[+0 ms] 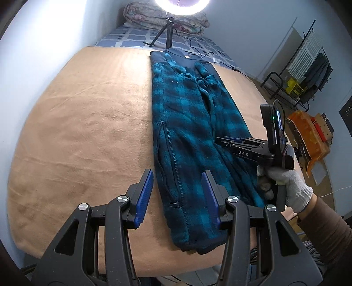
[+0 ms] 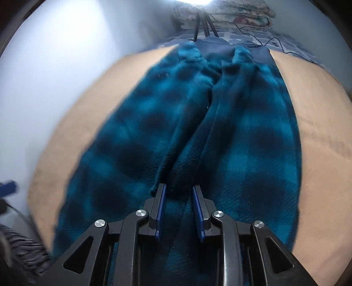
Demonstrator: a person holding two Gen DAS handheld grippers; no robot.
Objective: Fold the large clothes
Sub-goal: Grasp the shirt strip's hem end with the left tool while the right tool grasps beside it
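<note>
A teal and black plaid fleece jacket (image 1: 187, 123) lies folded into a long strip on the tan blanket (image 1: 88, 132). My left gripper (image 1: 177, 182) is open and empty, above the jacket's near left edge by the zip. My right gripper (image 1: 222, 140) rests low on the jacket's right side, held by a gloved hand (image 1: 290, 187). In the right wrist view the right gripper (image 2: 179, 191) is partly open, with a loose fold of the jacket (image 2: 182, 162) lying between its fingers. That view is blurred.
A ring light on a tripod (image 1: 168, 33) stands beyond the jacket on a blue patterned sheet (image 1: 132, 37), with a folded quilt (image 1: 154, 15) behind. A wall runs along the left. A rack (image 1: 308, 72) and boxes stand to the right, off the bed.
</note>
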